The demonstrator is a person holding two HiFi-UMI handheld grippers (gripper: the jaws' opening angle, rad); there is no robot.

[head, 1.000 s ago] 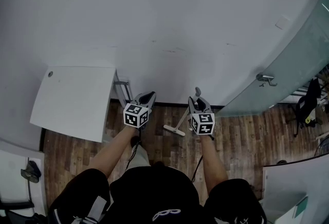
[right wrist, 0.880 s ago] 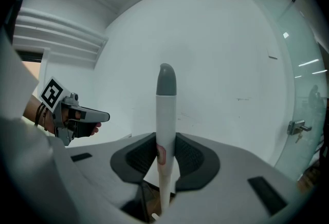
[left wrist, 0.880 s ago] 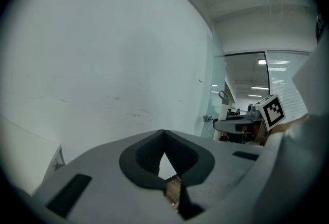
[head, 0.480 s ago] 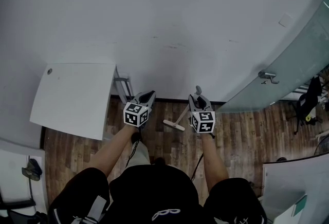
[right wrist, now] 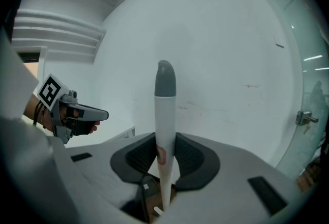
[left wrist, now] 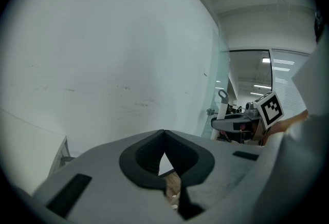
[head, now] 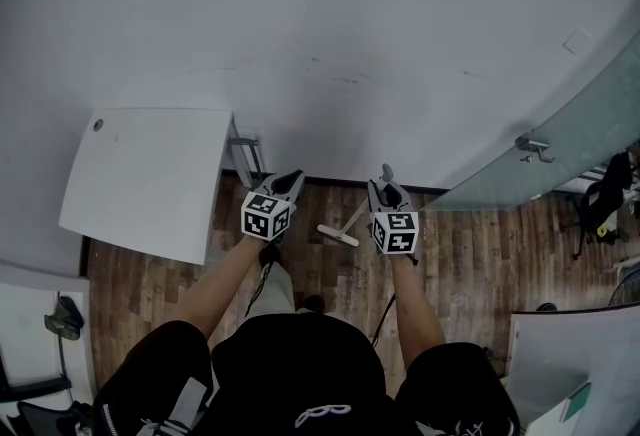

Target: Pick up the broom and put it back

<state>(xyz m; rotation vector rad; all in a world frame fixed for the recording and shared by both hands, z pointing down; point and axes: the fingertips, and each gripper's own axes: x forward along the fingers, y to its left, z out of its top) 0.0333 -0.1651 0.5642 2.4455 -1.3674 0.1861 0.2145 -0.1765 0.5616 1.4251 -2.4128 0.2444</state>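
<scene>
R tongs clamped on the slim white broom w/ grey cap, gripping the pole just below the cap. Pole runs down-left to its flat head, low over the brown wood-plank floor near the foot of the plain white wall; can't tell if the head touches. L tongs pinched together, tips meeting, nothing in them, beside the R pair but apart from the pole.

Step, as I read it: standing the broom back vs the wall. To do it well:
- hold grip firm till the head sits flat on the floor
- tip the cap onto the wall, check it rests, then let go
- L tongs could steady the pole lower down if it wobbles

Count: 1 broom, 2 tongs, 1 frosted glass door at right, 1 white square bench at left, w/ bits of approx. 2 more at the lower corners.
</scene>
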